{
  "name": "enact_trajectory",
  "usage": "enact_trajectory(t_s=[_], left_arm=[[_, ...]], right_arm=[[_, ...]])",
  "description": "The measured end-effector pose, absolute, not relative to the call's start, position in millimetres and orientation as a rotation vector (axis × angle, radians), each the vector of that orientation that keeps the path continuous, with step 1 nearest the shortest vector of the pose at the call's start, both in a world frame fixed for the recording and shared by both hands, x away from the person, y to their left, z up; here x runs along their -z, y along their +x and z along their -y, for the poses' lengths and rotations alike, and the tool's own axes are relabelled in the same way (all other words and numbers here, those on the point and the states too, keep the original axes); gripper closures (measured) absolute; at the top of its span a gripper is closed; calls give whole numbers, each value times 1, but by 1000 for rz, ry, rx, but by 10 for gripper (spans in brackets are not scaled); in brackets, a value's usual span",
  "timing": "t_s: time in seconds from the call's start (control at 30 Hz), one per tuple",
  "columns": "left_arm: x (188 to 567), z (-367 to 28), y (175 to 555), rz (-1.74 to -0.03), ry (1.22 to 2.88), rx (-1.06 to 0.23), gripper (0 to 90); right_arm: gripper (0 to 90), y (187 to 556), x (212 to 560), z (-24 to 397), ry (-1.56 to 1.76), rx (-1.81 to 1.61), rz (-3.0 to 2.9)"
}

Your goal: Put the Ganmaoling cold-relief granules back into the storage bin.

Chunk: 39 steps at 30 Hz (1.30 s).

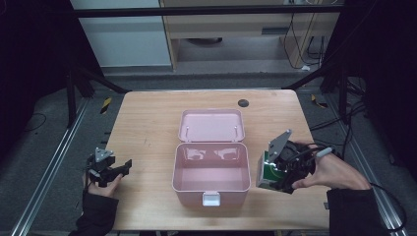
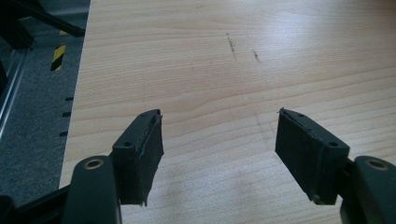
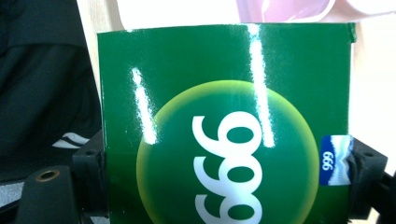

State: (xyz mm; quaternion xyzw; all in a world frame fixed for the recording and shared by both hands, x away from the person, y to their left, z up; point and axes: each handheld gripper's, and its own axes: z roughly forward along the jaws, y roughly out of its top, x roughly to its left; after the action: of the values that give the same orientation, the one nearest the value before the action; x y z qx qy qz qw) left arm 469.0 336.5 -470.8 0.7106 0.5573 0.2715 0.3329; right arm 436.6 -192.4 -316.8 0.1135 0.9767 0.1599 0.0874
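An open pink box [image 1: 210, 169] with its lid [image 1: 211, 125] laid back stands mid-table; its inside looks empty. My right gripper [image 1: 275, 174], in a hand at the box's right side, is shut on a glossy green carton [image 1: 268, 172] with a white "999" in a yellow-green circle. In the right gripper view that green carton [image 3: 224, 126] sits squeezed between the two black jaws, with the pink box [image 3: 289, 9] behind it. My left gripper [image 1: 125, 168] rests at the table's left edge, pointing toward the box. In the left gripper view its jaws stand wide apart, open over bare wood, the left gripper [image 2: 219, 144] holding nothing.
The wooden table [image 1: 147, 123] has a dark round hole [image 1: 243, 103] near its far edge. A white latch [image 1: 211, 198] hangs on the box's front wall. Metal rails [image 1: 49, 167] run along the floor at both sides, with cables at the right.
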Motion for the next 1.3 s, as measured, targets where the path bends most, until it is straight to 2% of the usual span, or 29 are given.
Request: enact_trajectory(t_s=[0.6,1.3], left_arm=[[470,-337,469,-1454,1854,-709,316],[469,-338,468,-1454,1850,-712,316]], right_arm=[[160,446,286,163,269,-508,-2885],[159,456,282,125,192,-509,-2900]])
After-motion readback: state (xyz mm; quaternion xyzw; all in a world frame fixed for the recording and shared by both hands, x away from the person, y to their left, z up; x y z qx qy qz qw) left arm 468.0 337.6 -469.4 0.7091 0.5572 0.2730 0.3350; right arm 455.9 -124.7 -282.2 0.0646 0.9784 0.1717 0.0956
